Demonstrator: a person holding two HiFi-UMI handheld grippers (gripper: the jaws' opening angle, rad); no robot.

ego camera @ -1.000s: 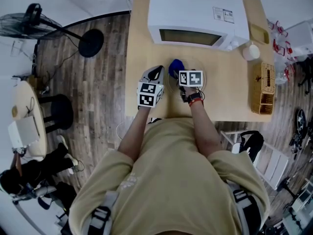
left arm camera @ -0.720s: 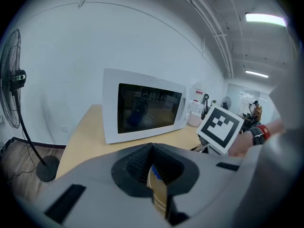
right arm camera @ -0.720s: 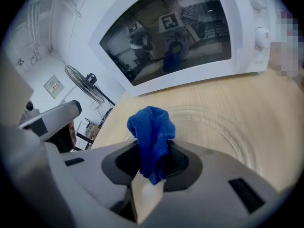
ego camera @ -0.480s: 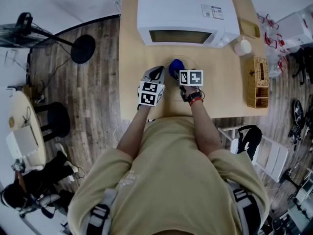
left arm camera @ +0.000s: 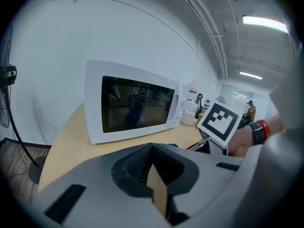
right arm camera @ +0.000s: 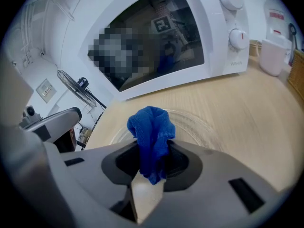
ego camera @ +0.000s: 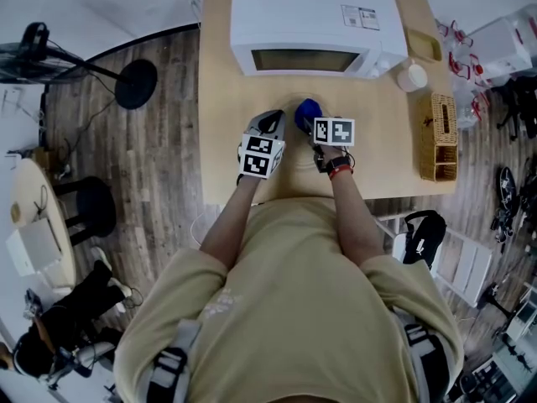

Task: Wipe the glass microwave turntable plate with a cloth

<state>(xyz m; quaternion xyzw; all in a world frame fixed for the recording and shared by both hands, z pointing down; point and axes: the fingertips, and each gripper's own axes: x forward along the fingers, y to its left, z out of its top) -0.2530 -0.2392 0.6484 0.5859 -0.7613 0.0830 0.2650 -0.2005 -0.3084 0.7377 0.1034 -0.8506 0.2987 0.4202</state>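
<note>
My right gripper is shut on a bunched blue cloth, which sticks up out of the jaws. Just beyond it the clear glass turntable plate lies flat on the wooden table. In the head view the cloth shows ahead of the right gripper's marker cube; the glass plate is hard to make out there. My left gripper is shut with nothing in it. It sits just left of the right gripper, above the table.
A white microwave with its door closed stands at the back of the table. To its right are a white cup and a wicker basket. A fan, stools and a seated person are on the floor at left.
The head view has shifted, so the table sits further left in the picture. Both grippers keep much the same stance, and the cloth stays in the right gripper.
</note>
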